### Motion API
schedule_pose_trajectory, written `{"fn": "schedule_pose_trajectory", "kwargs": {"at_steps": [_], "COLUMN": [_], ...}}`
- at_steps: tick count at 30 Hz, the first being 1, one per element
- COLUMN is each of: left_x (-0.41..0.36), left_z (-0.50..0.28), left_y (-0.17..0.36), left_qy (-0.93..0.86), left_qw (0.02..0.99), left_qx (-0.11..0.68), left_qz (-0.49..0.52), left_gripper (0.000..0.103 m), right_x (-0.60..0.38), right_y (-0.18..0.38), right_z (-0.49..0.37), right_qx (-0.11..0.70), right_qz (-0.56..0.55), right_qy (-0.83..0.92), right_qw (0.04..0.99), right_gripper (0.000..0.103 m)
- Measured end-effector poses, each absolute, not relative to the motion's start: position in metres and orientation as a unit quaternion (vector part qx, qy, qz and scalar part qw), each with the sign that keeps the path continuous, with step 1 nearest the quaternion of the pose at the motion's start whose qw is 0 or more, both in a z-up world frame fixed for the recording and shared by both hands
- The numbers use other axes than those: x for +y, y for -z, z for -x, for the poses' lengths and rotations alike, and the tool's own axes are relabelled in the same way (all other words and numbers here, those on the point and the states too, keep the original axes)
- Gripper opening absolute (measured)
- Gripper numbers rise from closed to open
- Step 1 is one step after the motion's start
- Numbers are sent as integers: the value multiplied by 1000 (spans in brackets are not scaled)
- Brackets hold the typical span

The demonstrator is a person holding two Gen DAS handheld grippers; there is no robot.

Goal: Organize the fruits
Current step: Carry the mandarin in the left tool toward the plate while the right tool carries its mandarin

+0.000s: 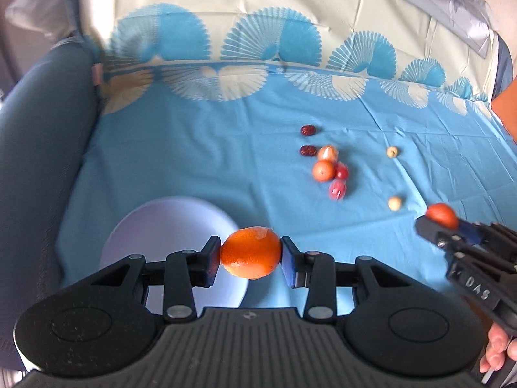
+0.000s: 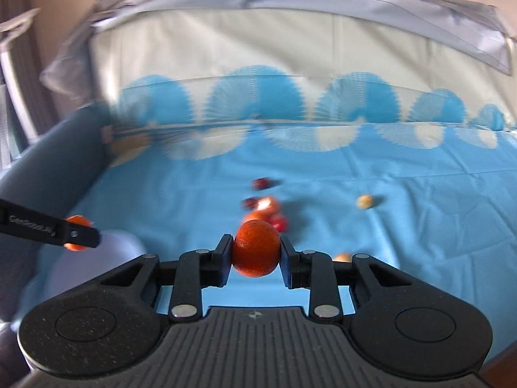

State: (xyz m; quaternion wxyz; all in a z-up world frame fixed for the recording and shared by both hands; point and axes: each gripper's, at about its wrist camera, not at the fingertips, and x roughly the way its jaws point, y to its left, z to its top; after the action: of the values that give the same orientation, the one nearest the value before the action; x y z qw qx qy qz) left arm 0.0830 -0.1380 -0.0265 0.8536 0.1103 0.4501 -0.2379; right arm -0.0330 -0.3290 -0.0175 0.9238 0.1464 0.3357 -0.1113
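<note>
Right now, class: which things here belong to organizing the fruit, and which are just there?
Job: left gripper with orange; right gripper with smaller orange fruit; white bowl; loose fruits.

Just there: blue cloth; grey cushion.

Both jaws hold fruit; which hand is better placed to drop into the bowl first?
Left. Its orange hangs at the white bowl rim, while the right gripper holds its fruit farther away.
</note>
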Motion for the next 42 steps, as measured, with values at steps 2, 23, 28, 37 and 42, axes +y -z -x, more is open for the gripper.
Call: {"fn": "schedule_pose_trajectory", "kwargs": {"at_steps": [2, 23, 28, 37, 42], "left_x": [-111, 13, 14, 14, 12], "left_z": [-60, 51, 54, 54, 51], "left_y": [17, -4, -10, -11, -9], "left_qy": [223, 175, 181, 179, 176], "left_qw": [861, 887, 890, 892, 891], "left_qx": [445, 426, 418, 414, 418], "left_qz": [-104, -32, -26, -26, -27], "left_gripper": [44, 43, 43, 44, 43], "right_x": [-304, -163, -166, -166, -167], "right_y": [7, -38, -38, -37, -34], "right_z": [45, 126, 127, 129, 127], "right_qx": [338, 353, 352, 348, 351], "right_qz": [-144, -90, -87, -90, -93], "right_qy": [87, -39, -34, -31, -35], "right_qw": [926, 931, 931, 933, 931], "right_gripper": [31, 31, 31, 31, 31]}}
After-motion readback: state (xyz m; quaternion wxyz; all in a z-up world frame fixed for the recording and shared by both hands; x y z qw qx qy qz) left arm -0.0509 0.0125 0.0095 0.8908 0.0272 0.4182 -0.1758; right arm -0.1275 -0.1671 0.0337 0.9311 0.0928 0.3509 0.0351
